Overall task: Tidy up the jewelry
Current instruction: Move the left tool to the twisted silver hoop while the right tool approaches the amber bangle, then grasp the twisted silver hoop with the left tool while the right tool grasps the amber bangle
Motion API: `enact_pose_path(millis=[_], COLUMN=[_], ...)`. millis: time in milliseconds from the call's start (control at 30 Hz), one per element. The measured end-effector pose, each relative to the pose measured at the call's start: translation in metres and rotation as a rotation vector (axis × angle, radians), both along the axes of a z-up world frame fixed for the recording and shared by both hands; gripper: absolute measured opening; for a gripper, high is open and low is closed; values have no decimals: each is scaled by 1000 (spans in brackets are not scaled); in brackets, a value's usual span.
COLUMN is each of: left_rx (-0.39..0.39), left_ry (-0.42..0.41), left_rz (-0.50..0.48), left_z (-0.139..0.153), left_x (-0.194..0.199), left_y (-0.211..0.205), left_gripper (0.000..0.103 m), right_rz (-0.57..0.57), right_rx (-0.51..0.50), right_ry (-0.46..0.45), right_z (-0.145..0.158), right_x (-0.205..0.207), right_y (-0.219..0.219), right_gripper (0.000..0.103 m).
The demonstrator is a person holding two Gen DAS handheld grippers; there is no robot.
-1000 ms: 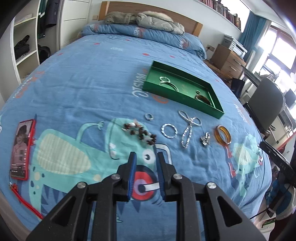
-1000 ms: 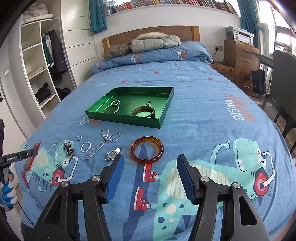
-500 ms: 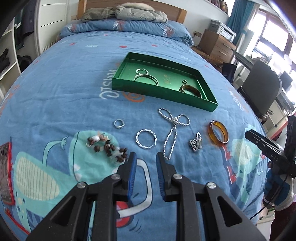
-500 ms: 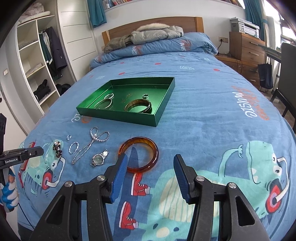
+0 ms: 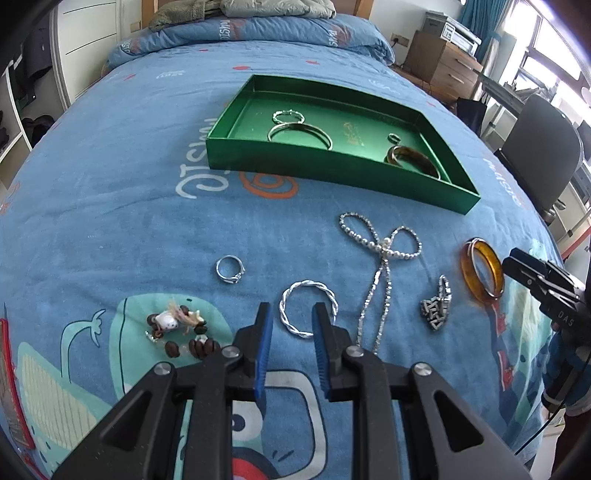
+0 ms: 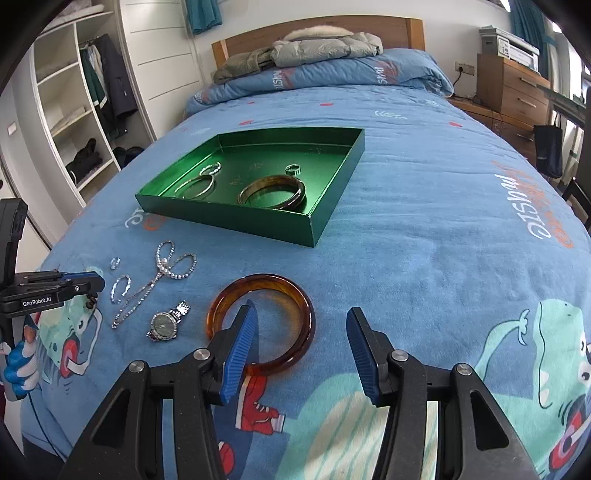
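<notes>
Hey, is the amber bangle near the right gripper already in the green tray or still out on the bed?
Out. The amber bangle lies flat on the blue bedspread, in front of the green tray.

A glossy green tray (image 6: 334, 206) sits on a soft, matt blue cloth bedspread (image 6: 424, 221). Nearby lie a smooth, translucent amber bangle (image 6: 291, 295), a shiny twisted metal bracelet (image 5: 295, 295) and a polished metal watch (image 6: 164, 325).

Both views are taken from close above the bed (image 5: 110, 184), angled down toward the headboard (image 6: 317, 29). The left wrist view is set over the left end of the jewelry row, the right over its right end. The green tray (image 5: 332, 173) (image 6: 229, 218) is shared.
</notes>
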State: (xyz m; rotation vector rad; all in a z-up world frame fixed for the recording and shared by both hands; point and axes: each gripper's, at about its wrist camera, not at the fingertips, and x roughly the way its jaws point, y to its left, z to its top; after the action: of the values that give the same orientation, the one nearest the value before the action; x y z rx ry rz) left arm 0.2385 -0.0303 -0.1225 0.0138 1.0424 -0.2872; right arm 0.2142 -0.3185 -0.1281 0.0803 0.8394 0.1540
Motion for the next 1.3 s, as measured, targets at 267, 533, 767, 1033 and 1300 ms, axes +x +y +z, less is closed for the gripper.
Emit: enact_pose_path(millis=[267, 533, 767, 1033, 1300], left_rx=[37, 30, 85, 143, 190], left_ry=[17, 33, 39, 45, -11], left_rz=[2, -13, -51, -90, -74], left_z=[-12, -17, -24, -31, -25], left_x=[11, 16, 16, 20, 9], left_y=[-4, -8, -20, -37, -44], left_gripper=[40, 39, 30, 7, 5], right_rz=[39, 66, 95, 144, 122], right_rx=[-26, -56, -109, -96, -117], right_ry=[26, 45, 81, 146, 130], right_z=[-10, -15, -22, -27, -24], right_x=[14, 22, 32, 41, 37], right_y=[8, 11, 15, 9, 14], right_gripper=[51, 51, 44, 45, 13])
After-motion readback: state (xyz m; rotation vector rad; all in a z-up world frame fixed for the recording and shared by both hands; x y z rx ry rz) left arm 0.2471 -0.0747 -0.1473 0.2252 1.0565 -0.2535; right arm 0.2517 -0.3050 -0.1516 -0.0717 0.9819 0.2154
